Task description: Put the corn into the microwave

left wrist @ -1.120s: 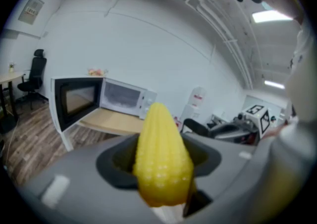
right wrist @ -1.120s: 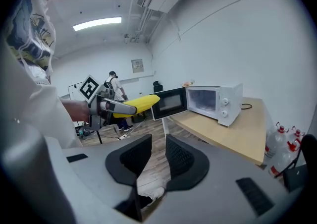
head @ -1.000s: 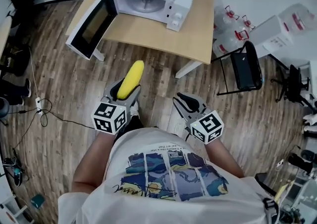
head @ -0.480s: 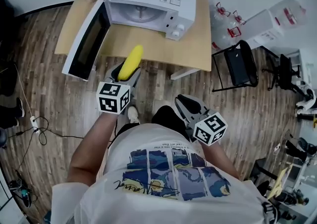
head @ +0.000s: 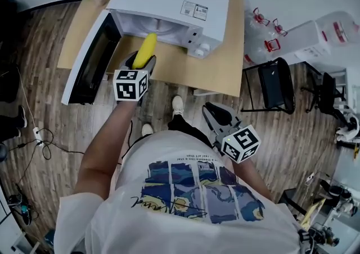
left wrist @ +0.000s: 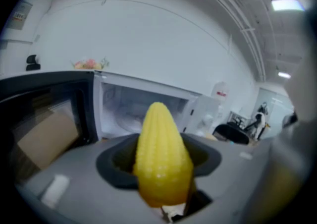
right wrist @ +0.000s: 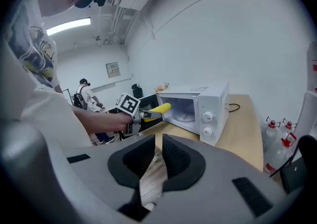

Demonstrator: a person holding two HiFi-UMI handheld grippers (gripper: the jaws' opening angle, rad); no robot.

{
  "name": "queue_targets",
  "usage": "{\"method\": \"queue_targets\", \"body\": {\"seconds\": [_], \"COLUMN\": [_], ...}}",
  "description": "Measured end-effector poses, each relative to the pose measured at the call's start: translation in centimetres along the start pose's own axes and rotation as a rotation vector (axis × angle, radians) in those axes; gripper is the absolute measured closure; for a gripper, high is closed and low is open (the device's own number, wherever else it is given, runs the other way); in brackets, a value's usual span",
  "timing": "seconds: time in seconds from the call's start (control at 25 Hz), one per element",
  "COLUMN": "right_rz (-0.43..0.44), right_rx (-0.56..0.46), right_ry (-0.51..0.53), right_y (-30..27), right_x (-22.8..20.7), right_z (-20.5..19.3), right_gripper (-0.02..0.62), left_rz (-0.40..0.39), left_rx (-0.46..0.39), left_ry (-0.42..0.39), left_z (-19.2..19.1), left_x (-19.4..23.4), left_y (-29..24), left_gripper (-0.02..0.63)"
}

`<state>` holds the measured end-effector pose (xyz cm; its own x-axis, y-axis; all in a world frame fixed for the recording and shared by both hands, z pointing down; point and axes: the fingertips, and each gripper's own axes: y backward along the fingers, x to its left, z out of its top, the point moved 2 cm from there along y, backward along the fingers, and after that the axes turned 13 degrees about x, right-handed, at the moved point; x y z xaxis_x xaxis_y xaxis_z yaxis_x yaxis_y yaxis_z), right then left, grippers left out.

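A: Corn (left wrist: 161,153), status?
B: Butt end clamped in the left hand-held gripper (head: 139,63), tip aimed at the open microwave (head: 169,0), above the worktop's (head: 222,59) near edge. Probably light, stiff and a bit slick, so the thick end is the place to hold it.
A: Right hand-held gripper (right wrist: 158,156)?
B: Jaws close together, empty, off the worktop's near edge.
A: Room?
B: Pale wood worktop, plank floor (head: 50,101), chair (head: 275,78) beyond the right edge

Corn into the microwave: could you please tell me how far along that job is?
Done: the microwave door stands open and the left gripper has the corn clamped. In hand: its tip is at the mouth of the microwave. Left: carry it inside, release it. The right gripper is empty.
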<state>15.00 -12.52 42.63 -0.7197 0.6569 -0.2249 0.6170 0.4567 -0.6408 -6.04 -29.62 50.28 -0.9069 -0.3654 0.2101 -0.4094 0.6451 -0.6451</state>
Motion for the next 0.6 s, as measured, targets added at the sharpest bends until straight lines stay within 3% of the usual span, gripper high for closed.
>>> {"method": "queue_targets", "body": {"seconds": [0.28, 0.6], "right_rz": [0.015, 0.001], "right_rx": [0.015, 0.058], "right_ry": [0.06, 0.057], "right_y": [-0.6, 0.2], "right_x": [-8.8, -15.7], "right_z": [3.6, 3.9], "right_gripper": [0.552, 0.552], "left_rz": [0.089, 0.186], "left_rx": [0.03, 0.065], "left_ry": [0.018, 0.031], "left_z": [3.6, 5.4], "left_x": [2.5, 5.3], "left_y": [-8.5, -15.8], "left_gripper": [0.356, 0.356]}}
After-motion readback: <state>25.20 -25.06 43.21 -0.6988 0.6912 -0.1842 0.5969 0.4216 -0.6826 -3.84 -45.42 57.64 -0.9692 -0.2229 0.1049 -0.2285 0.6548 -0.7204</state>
